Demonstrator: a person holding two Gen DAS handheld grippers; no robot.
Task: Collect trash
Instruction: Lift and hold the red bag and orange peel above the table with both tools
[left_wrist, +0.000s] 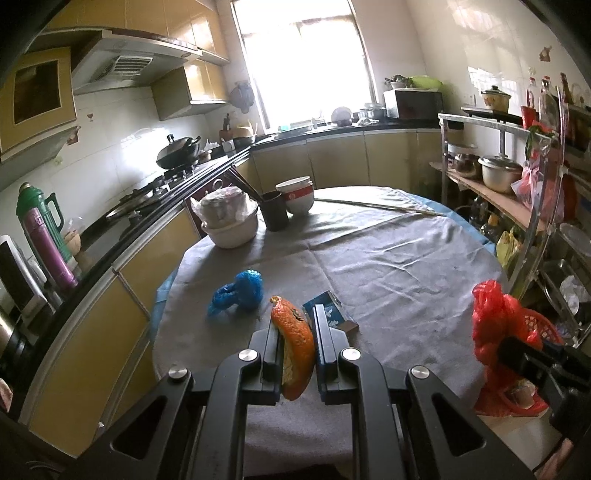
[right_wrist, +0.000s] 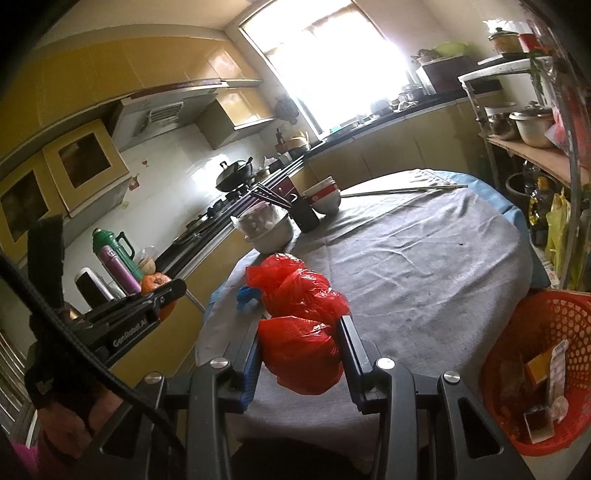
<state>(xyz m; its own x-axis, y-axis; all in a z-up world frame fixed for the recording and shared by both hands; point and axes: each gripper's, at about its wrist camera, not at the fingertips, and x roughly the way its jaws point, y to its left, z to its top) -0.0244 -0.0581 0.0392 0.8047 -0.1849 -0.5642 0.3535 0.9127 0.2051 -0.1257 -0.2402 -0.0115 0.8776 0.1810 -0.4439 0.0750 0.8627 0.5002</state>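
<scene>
here grey-clothed round table (left_wrist: 388, 266), kitchen, perhaps tiled walls.

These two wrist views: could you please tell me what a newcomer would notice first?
The bright orange peel pinched in the left gripper above the grey-clothed round table stands out at once. Next comes the crumpled red plastic bag clamped in the right gripper over the table's near edge. To its right sits a red perforated plastic basket already holding scraps, and a crumpled blue plastic bag lies on the cloth.
</scene>
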